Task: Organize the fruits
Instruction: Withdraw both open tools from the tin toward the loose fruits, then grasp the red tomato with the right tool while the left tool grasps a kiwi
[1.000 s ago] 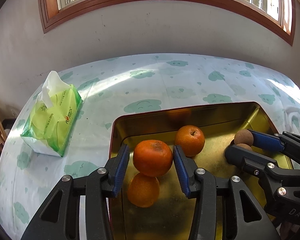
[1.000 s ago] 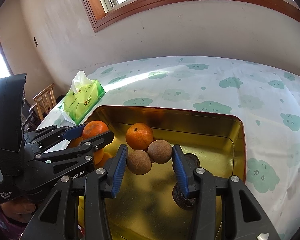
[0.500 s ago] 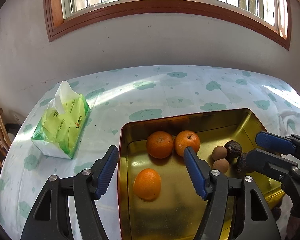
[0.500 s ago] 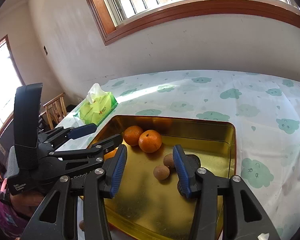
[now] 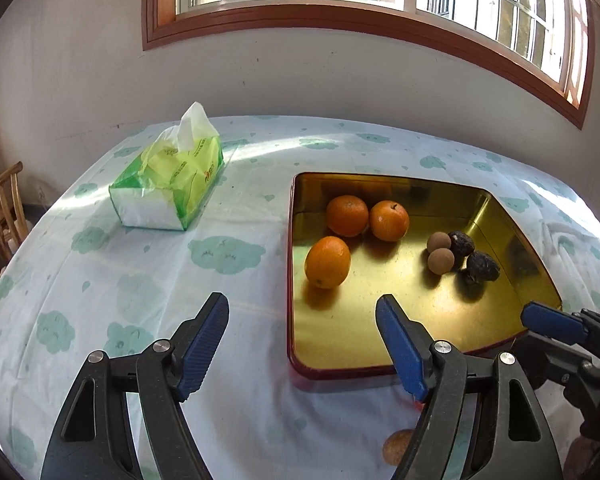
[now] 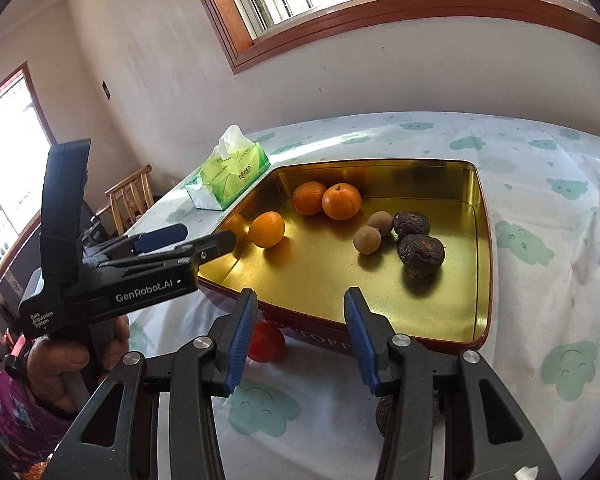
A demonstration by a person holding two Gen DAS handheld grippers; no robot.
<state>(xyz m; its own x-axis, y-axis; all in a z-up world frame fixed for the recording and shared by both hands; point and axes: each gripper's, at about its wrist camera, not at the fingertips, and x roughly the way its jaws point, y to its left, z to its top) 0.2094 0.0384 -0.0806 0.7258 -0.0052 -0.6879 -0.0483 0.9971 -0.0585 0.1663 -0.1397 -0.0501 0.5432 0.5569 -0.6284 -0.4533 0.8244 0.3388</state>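
Observation:
A gold tin tray (image 5: 512, 220) (image 6: 480, 240) holds three oranges (image 5: 327, 262) (image 6: 266, 229), two small brown round fruits (image 5: 441, 260) (image 6: 367, 240) and two dark wrinkled fruits (image 5: 481, 267) (image 6: 421, 253). My left gripper (image 5: 302, 342) is open and empty, held above the cloth at the tray's near left corner. My right gripper (image 6: 300, 332) is open and empty, in front of the tray's near wall. A red fruit (image 6: 267, 341) lies on the cloth by that wall. A dark fruit (image 6: 385, 416) and a brown fruit (image 5: 396, 446) lie near me, partly hidden by the fingers.
A green tissue pack (image 5: 168, 176) (image 6: 230, 172) sits on the cloud-print tablecloth (image 5: 120, 280) left of the tray. A wooden chair (image 6: 130, 196) stands past the table's left edge. The wall and window are behind the table.
Both grippers have pulled back and up from inside the tray to its near side. The left let go of an orange, which now rests in the tray.

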